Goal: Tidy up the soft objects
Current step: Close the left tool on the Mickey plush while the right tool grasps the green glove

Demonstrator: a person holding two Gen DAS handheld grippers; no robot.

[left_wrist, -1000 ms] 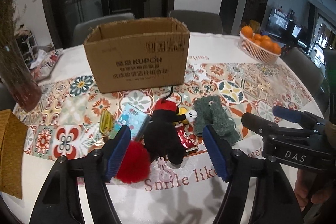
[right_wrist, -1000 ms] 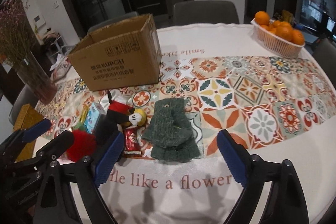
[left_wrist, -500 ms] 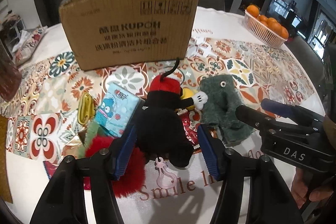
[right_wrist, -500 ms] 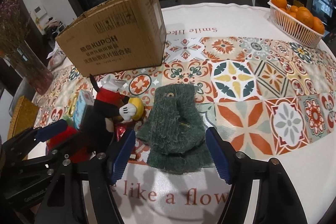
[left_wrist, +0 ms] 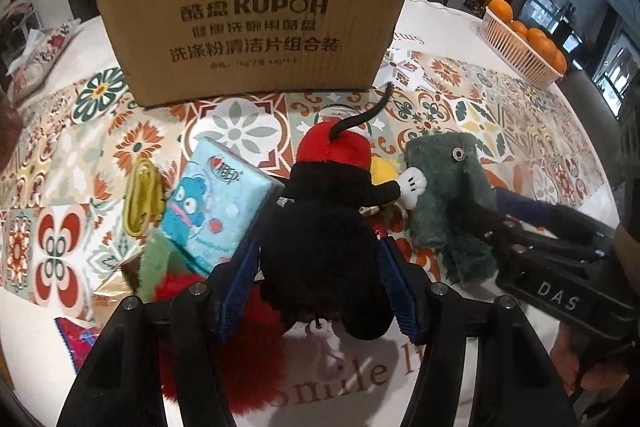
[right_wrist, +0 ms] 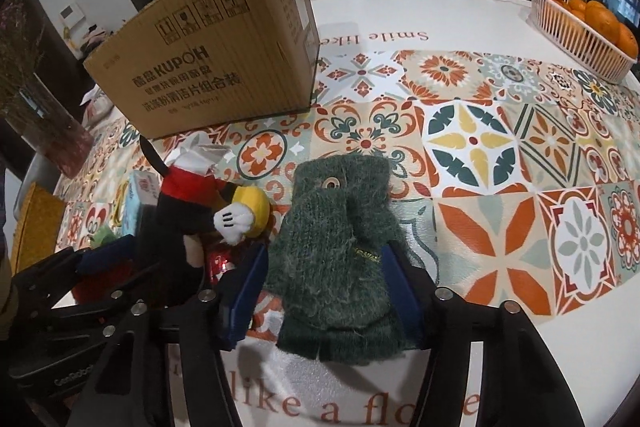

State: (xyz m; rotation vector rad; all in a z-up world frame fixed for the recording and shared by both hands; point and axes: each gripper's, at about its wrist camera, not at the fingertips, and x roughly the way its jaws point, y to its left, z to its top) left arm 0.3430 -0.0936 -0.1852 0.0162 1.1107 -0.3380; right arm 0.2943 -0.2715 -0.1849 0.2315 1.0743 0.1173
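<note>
Left gripper (left_wrist: 318,291): black moulded arms, silver screw heads, ribbed blue pads lining the jaws. Right gripper (right_wrist: 328,295): same black build and blue pads; white "DAS" lettering on its body, seen from the left wrist.

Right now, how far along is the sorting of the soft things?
Done: nothing visibly; all soft things lie before the cardboard box. In hand: left gripper straddles the black mouse plush, jaws opening; right gripper closes around the green knit glove. Left: boxing both, plus the red pompom.
</note>
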